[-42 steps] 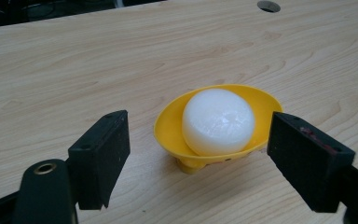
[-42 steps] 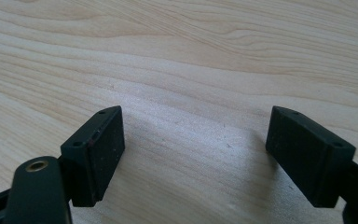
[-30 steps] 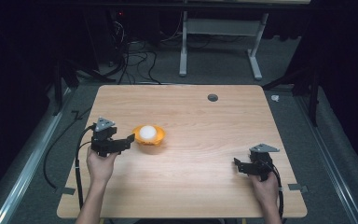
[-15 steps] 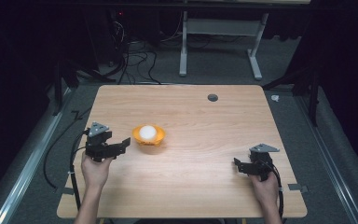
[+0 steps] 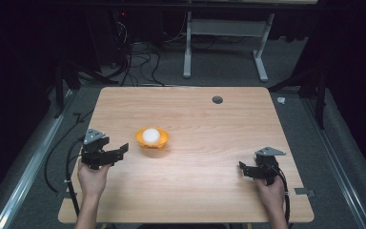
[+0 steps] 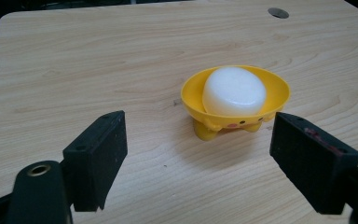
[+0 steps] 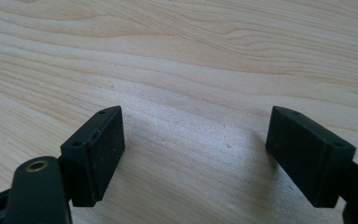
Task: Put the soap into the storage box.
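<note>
The left hand-held gripper point(image 6: 196, 158) hangs spread and empty over the wooden surface point(image 5: 205, 191), just short of a yellow dish point(image 6: 235, 100) holding a white soap bar point(image 6: 233, 91). Well apart, the right hand-held gripper point(image 7: 193, 158) is also spread, holding nothing.

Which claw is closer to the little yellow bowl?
Left. The left claw sits open just beside the yellow bowl; the right claw is far across the table.

Counted: one yellow dish point(image 6: 235, 100), one white soap bar point(image 6: 233, 91), two grippers, left point(image 5: 116, 152) and right point(image 5: 244, 168).
</note>
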The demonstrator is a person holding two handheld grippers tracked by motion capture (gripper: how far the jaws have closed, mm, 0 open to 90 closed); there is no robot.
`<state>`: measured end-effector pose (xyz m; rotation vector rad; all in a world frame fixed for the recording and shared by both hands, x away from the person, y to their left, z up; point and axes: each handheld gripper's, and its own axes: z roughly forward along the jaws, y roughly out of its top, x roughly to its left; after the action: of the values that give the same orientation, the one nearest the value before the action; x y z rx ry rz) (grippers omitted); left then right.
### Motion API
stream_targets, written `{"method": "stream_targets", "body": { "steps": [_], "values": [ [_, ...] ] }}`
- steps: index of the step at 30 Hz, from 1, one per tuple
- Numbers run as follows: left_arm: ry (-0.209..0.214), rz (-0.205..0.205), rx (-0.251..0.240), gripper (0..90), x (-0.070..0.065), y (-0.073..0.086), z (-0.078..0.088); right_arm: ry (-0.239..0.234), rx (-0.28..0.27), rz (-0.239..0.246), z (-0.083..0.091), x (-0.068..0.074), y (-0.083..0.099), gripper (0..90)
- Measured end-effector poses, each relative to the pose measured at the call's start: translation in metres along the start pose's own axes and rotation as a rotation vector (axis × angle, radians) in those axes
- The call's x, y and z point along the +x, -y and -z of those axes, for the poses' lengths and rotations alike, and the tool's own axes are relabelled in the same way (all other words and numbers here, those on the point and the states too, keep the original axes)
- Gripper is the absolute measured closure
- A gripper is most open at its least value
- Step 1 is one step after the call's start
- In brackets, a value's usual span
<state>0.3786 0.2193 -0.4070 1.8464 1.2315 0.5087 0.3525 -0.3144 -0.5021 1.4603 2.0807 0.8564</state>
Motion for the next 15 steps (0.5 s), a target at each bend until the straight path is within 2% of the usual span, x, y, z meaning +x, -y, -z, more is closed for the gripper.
{"method": "stream_targets", "body": {
  "steps": [5,15],
  "values": [
    [-0.014,0.014,-0.005,19.3,0.002,0.004,0.004,0.0,0.0,0.0,0.0,0.0,0.0,20.4],
    [-0.011,0.035,-0.006,19.2,0.007,0.017,0.01,0.0,0.0,0.0,0.0,0.0,0.0,20.4]
  ]
}}
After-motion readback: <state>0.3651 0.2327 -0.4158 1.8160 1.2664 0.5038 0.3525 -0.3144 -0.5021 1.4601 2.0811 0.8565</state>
